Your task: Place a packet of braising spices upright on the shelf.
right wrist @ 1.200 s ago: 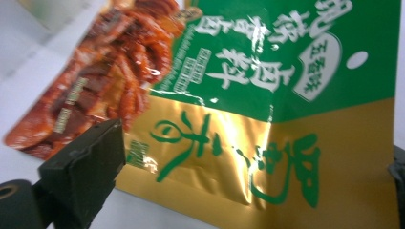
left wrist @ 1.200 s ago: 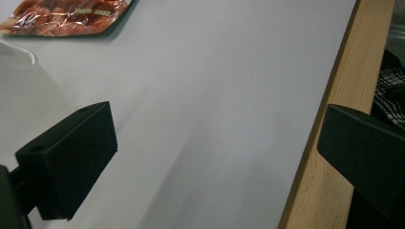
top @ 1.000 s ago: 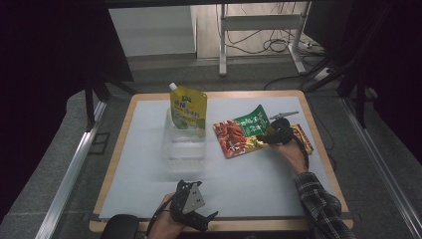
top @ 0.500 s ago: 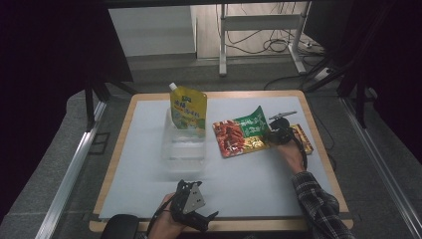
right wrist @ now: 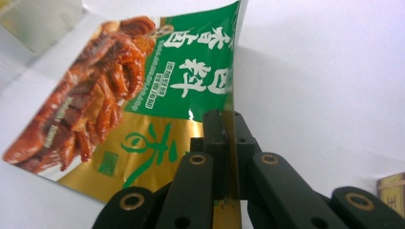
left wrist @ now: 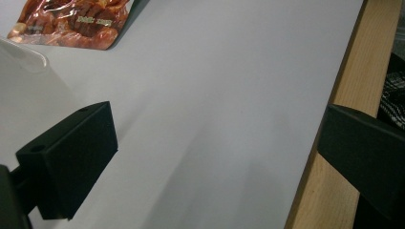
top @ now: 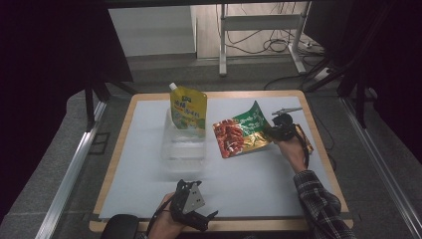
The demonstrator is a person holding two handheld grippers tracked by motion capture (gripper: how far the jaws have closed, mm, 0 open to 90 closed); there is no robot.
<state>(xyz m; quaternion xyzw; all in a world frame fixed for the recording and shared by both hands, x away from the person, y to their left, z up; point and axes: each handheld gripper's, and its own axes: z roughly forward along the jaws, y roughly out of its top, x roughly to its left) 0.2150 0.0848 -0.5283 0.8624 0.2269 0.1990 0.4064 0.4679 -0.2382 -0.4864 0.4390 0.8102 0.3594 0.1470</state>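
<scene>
A red, green and gold snack pouch [top: 241, 133] lies tilted on the white mat, its right edge lifted. My right gripper [top: 276, 130] has just closed its jaws on that edge; in the right gripper view the pouch [right wrist: 143, 114] has its foil rim clamped between the black fingertips [right wrist: 212, 129]. A yellow spouted pouch [top: 188, 108] stands upright in a clear plastic bin [top: 184, 144]. Near the table's front edge my left gripper [top: 199, 219] stays low with its jaws wide apart and nothing between them; its view shows the pouch's red corner [left wrist: 71, 24] far off.
The white mat [top: 149, 169] covers a wooden tabletop [top: 318, 149]. A small gold box [top: 304, 142] lies under the right hand. The wooden edge [left wrist: 329, 157] runs beside the left gripper. Metal frame legs and cables stand beyond the table.
The right gripper has closed on the snack pouch's right edge, and that edge now stands slightly higher. The left gripper has stayed put.
</scene>
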